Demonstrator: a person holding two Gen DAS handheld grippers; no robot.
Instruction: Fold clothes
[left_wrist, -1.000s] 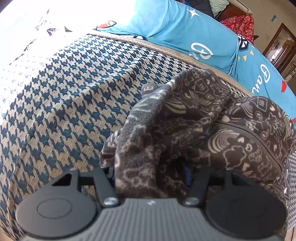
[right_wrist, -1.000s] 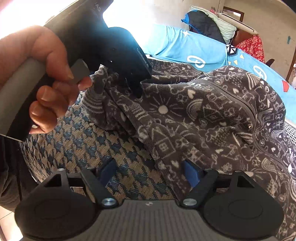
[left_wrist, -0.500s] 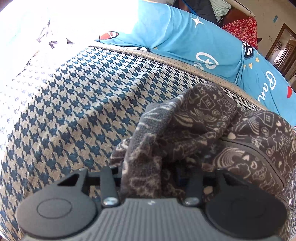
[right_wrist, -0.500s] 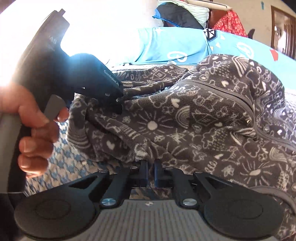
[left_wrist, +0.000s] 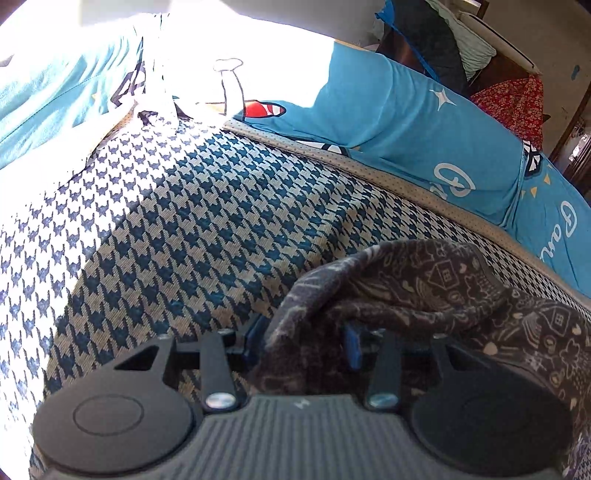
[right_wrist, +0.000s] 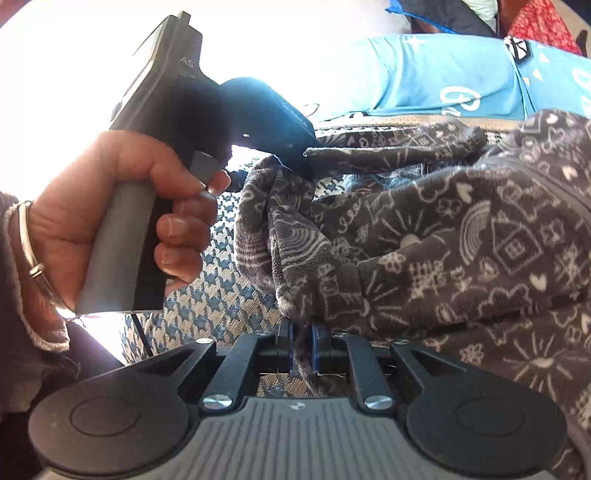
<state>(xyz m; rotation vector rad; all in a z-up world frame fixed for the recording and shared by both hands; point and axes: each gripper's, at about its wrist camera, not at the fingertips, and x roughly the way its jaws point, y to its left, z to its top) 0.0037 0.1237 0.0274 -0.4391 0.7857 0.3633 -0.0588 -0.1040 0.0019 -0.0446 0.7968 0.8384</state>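
Your right gripper pinches the near hem of the grey patterned fleece, its jaws easing open slightly around the cloth. Your left gripper clamps a bunched edge further along, easing too. You're mid-lift; next, carry both edges across together. The fleece lies rumpled on the houndstooth cover, with blue bedding beyond.

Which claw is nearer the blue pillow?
Left. The left claw holds the fleece by its far edge, toward the blue pillow; the right claw pinches the near edge. Both jaws are opening, fleece between them.
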